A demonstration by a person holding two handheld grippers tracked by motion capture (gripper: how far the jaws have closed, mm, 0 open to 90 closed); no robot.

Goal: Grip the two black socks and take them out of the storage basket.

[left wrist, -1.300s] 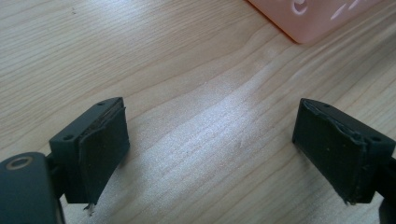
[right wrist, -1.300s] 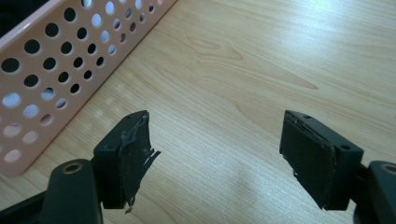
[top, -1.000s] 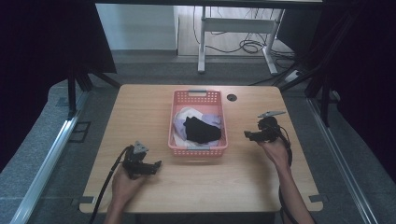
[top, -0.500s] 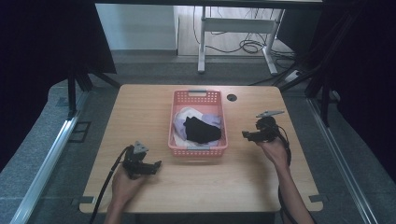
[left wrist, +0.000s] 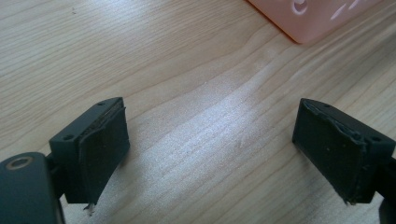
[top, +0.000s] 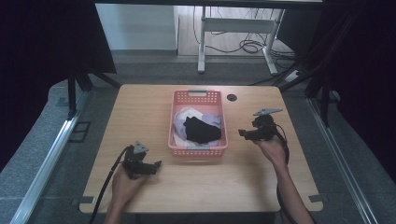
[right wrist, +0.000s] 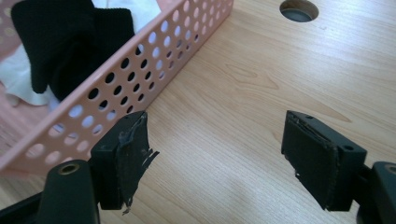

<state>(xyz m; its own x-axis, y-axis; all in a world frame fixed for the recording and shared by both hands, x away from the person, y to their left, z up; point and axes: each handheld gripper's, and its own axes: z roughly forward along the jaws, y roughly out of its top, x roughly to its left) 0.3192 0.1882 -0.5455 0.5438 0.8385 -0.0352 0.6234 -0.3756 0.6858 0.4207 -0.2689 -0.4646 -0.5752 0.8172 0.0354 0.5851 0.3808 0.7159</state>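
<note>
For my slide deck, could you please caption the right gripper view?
Open right gripper beside pink basket holding black cloth on white.

Clothes in basket, mid-table, between both grippers.

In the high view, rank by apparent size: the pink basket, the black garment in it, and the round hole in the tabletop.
1. Pink basket
2. Black garment, lying inside the basket
3. Round hole, by far the smallest
</note>
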